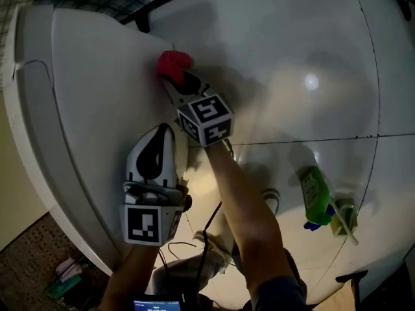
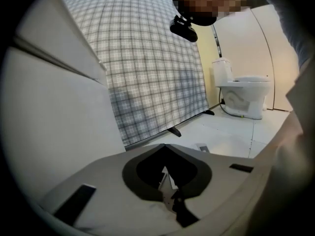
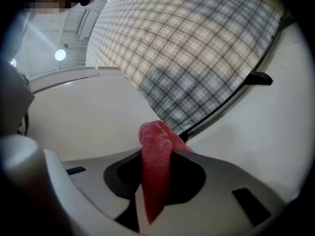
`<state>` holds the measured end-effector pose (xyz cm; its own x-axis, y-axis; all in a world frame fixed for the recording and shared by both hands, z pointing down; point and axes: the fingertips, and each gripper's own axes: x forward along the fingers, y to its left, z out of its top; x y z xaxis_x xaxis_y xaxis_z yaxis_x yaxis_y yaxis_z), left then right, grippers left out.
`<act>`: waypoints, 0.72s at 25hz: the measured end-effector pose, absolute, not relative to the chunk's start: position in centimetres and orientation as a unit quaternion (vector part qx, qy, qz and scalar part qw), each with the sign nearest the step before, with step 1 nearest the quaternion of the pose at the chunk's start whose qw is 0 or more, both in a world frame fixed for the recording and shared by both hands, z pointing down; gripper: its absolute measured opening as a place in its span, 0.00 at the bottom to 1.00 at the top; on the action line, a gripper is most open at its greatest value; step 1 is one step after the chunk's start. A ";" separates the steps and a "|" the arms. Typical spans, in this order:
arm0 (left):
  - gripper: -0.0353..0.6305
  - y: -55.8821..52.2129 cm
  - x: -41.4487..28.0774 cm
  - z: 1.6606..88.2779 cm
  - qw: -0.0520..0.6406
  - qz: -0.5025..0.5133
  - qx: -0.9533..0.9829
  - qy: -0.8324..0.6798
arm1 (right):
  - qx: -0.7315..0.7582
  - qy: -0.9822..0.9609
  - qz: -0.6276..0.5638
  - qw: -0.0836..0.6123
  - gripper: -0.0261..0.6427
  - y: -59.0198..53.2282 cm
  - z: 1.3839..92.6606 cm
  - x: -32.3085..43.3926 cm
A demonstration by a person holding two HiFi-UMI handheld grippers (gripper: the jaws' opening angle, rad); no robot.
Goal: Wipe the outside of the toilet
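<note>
Head view: the right gripper (image 1: 176, 78) jaws clamp a red cloth (image 1: 173, 62), which runs in line with them. Its tip meets the toilet (image 1: 91, 96) wall at 11 o'clock. The left gripper (image 1: 163, 131), jaws closed and empty, hangs at 7 o'clock, farther from the cloth.
</note>
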<state>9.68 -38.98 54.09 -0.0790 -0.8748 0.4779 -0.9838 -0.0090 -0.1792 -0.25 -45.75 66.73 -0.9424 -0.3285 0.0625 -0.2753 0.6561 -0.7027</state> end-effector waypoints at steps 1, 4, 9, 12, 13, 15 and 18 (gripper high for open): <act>0.07 -38.8 9.8 54.1 0.110 0.241 0.672 -0.692 | -0.167 0.907 -0.384 0.033 0.17 -44.7 67.0 0.2; 0.07 -37.5 10.1 54.4 0.114 0.241 0.675 -0.689 | -0.168 0.904 -0.392 0.023 0.17 -40.4 67.7 2.1; 0.07 -33.9 12.3 53.6 0.120 0.241 0.691 -0.671 | -0.186 0.887 -0.422 0.032 0.17 -32.4 66.2 6.1; 0.07 -30.4 14.4 53.0 0.116 0.238 0.713 -0.649 | -0.204 0.879 -0.428 0.042 0.17 -27.7 65.4 7.9; 0.07 -29.1 15.2 52.9 0.116 0.237 0.722 -0.640 | -0.208 0.880 -0.425 0.041 0.17 -26.1 65.3 8.3; 0.07 -26.5 16.7 52.9 0.113 0.236 0.742 -0.617 | -0.216 0.879 -0.423 0.040 0.17 -23.0 65.3 9.0; 0.07 -23.5 17.9 52.5 0.107 0.240 0.760 -0.595 | -0.229 0.877 -0.420 0.040 0.17 -19.7 64.9 9.7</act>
<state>17.89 -23.52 52.53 0.1780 -0.8523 0.4919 -0.9551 -0.2699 -0.1220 9.67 -19.68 64.86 -0.8922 -0.4346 0.1228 -0.3681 0.5422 -0.7553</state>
